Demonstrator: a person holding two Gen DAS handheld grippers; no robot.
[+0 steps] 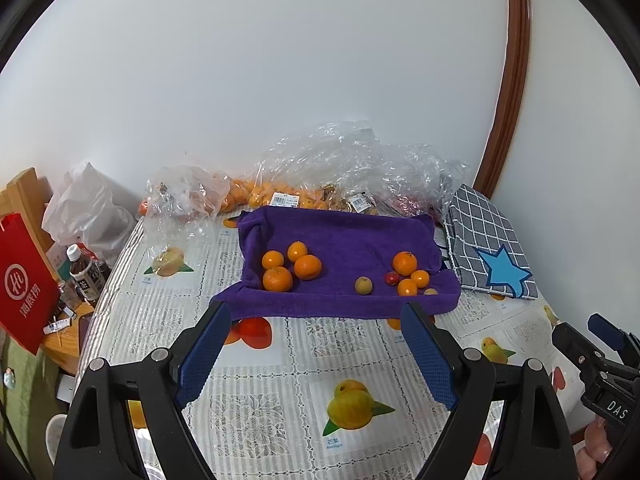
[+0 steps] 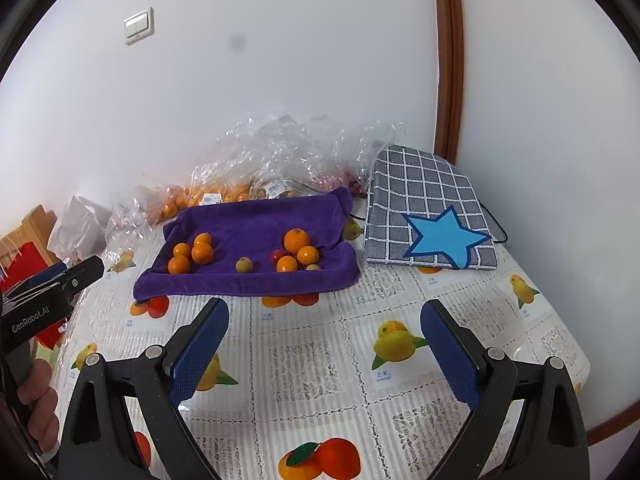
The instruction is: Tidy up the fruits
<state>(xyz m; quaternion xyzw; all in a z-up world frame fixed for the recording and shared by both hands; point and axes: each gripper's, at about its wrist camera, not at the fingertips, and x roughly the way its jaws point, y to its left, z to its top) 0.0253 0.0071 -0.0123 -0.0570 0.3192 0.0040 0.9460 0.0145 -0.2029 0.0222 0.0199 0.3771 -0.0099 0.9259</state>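
Note:
A purple towel (image 1: 348, 240) (image 2: 256, 220) lies on the table with fruit on it. Several oranges (image 1: 290, 268) (image 2: 192, 254) sit grouped at its left. At its right are three more oranges (image 1: 406, 264) (image 2: 298, 246), a small red fruit (image 1: 391, 278) (image 2: 276, 256) and a small pale fruit (image 1: 430, 291) (image 2: 313, 267). A greenish-brown fruit (image 1: 363, 285) (image 2: 243, 265) lies alone in the middle. My left gripper (image 1: 316, 312) is open and empty, just in front of the towel. My right gripper (image 2: 324, 308) is open and empty, also short of the towel.
Clear plastic bags (image 1: 320, 172) (image 2: 280, 156) of oranges lie behind the towel by the wall. A grey checked cloth with a blue star (image 1: 488, 248) (image 2: 428, 216) lies to the right. A bottle (image 1: 82, 272) and a red bag (image 1: 24, 280) stand left of the table edge.

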